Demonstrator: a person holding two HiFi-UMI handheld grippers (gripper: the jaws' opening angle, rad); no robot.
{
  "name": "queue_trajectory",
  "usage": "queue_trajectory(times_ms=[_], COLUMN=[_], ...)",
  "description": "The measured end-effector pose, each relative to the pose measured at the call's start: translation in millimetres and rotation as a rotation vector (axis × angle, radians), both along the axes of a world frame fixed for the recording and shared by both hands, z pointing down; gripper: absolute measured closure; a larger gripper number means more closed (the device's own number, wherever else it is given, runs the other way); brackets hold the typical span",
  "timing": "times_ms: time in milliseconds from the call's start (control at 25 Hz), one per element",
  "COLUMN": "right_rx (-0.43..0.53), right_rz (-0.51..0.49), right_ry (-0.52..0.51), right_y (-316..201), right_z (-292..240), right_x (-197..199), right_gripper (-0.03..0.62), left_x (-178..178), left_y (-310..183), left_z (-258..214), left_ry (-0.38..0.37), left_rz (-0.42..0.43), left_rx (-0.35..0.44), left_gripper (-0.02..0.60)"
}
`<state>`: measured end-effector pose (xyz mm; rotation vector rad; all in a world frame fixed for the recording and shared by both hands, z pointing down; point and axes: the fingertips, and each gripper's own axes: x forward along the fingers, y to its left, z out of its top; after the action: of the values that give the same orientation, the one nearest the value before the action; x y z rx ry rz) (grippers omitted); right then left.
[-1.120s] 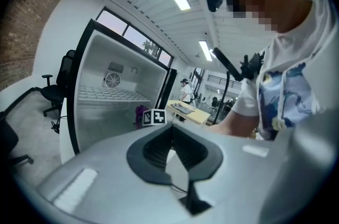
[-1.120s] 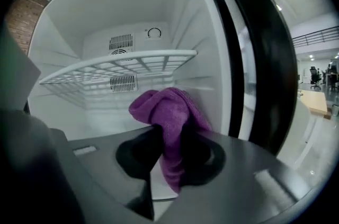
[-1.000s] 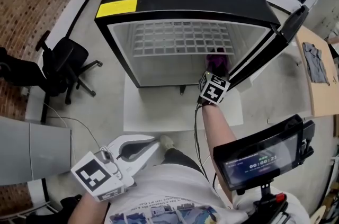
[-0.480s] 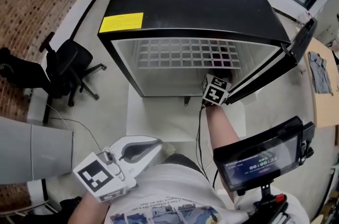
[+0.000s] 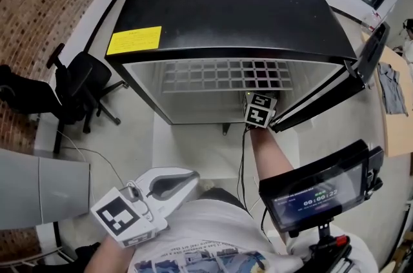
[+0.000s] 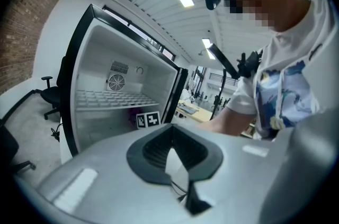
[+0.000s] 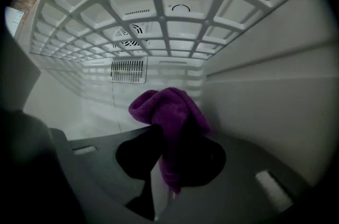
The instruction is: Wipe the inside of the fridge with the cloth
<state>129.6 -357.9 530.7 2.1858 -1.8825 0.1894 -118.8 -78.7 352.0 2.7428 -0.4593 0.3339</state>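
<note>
The black-topped fridge (image 5: 232, 7) stands open, its door (image 5: 361, 71) swung out to the right. A white grid shelf (image 5: 222, 75) spans the upper part of the interior. A yellow label (image 5: 134, 40) sits on the front left corner of the top. An office chair (image 5: 77, 88) stands on the floor to the left of the fridge.

The right gripper (image 7: 169, 135) reaches into the fridge below the shelf, close to the right-hand wall. Its jaws are clamped on the purple cloth (image 7: 175, 112), which bunches up above the tips, facing the back wall and its vent grille (image 7: 128, 70).

The left gripper (image 5: 184, 180) is held low beside the person's body, well apart from the fridge. Its jaws are closed together with nothing between them.
</note>
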Motion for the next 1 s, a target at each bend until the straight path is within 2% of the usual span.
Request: queue_trajectory(times_ms=[680,840,1000], right_rx=[-0.017,-0.018,-0.018], right_rz=[-0.180,-0.217,-0.244], right_ry=[-0.049,-0.059,-0.068], right_y=[-29,-36,-42], right_z=[5,7,7], right_x=[-70,-96,-113], right_gripper=[0.513,0.513,0.513], left_x=[-9,-14,-27], left_y=[-5,-6,-8], left_z=[-3,-7,1], left_ry=[-0.012,0.012,-0.016], left_rz=[-0.073,-0.099,-0.112], left_rx=[0.001,-0.037,-0.004], left_gripper=[0.575,0.575,0.575])
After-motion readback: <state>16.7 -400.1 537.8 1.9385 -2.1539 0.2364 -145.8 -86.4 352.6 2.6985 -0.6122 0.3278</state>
